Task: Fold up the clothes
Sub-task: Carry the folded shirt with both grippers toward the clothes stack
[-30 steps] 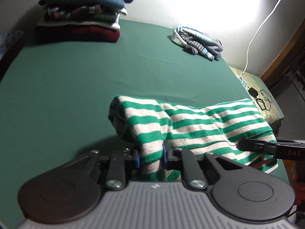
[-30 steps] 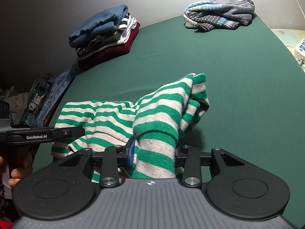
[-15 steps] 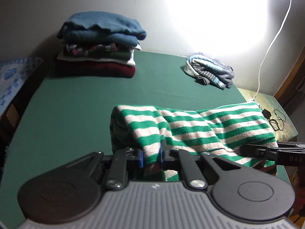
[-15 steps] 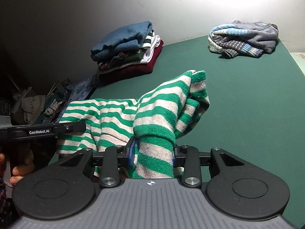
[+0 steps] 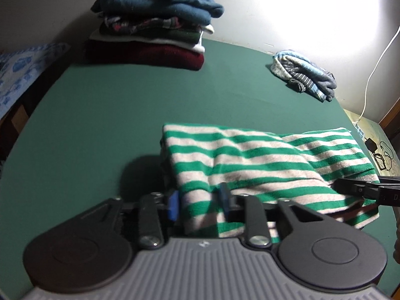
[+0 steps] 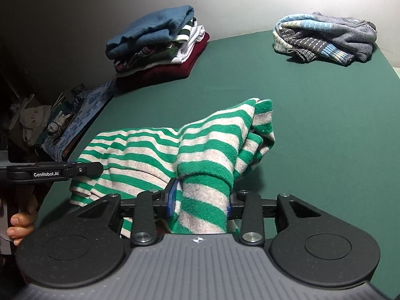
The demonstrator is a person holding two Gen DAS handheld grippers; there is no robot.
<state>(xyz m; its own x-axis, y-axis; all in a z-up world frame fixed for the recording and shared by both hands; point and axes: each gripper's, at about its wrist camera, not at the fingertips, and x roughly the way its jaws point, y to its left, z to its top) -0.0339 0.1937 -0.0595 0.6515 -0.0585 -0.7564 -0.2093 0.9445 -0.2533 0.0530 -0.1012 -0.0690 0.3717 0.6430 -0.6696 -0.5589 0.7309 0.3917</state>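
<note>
A green-and-white striped sweater (image 5: pixel 250 155) (image 6: pixel 207 150) lies folded on the green table (image 5: pixel 100 125), near its front edge. My left gripper (image 5: pixel 198 201) is at the sweater's near left corner. Its blue pads stand apart, with slack cloth lying between them. My right gripper (image 6: pixel 200 200) is shut on a thick bunched fold at the sweater's right end, and the cloth rises from it in a hump. Each gripper shows at the edge of the other's view: the right gripper (image 5: pixel 362 190) and the left gripper (image 6: pixel 55 172).
A stack of folded clothes (image 5: pixel 155 32) (image 6: pixel 160 45) sits at the back left by the wall. A crumpled grey-blue knit (image 5: pixel 305 75) (image 6: pixel 325 40) lies at the back right. A white cable (image 5: pixel 375 57) hangs down the wall. Clutter (image 6: pixel 37 125) lies beyond the table's left edge.
The left gripper's pads have spread wider and its cloth has gone slack. The sweater has settled flatter on the table. The right gripper keeps its hold on the fold.
</note>
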